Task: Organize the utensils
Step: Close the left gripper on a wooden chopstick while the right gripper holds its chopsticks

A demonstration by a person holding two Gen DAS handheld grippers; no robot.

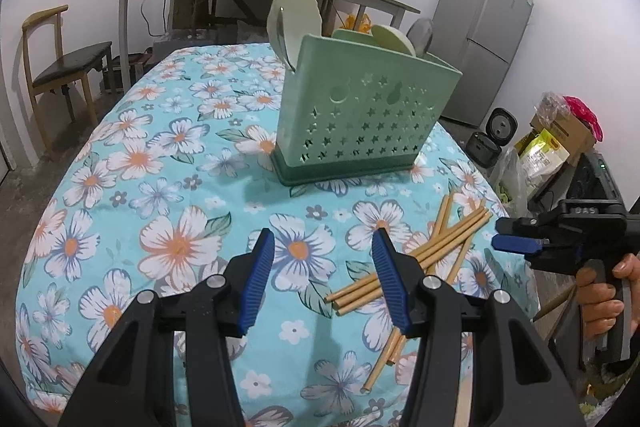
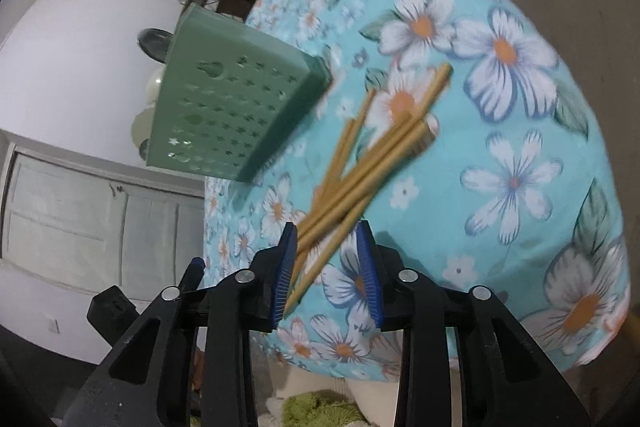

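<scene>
Reaching toward the chopsticks [image 2: 360, 171] at frame centre, right gripper [image 2: 328, 267] has jaws apart, nothing clamped; left gripper [image 1: 324, 275] likewise gapes, empty. Crossed sticks could scatter (one pinch catching several). Green holder [image 1: 360, 115] stands upper centre.

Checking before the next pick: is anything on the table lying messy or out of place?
Yes. The chopsticks lie loose and crossed in a heap on the floral tablecloth, beside the green utensil holder rather than in it. The holder stands upright.

matt wooden chopsticks [image 1: 436, 251], plastic holder [image 1: 360, 115], cloth tablecloth [image 1: 160, 163]
</scene>
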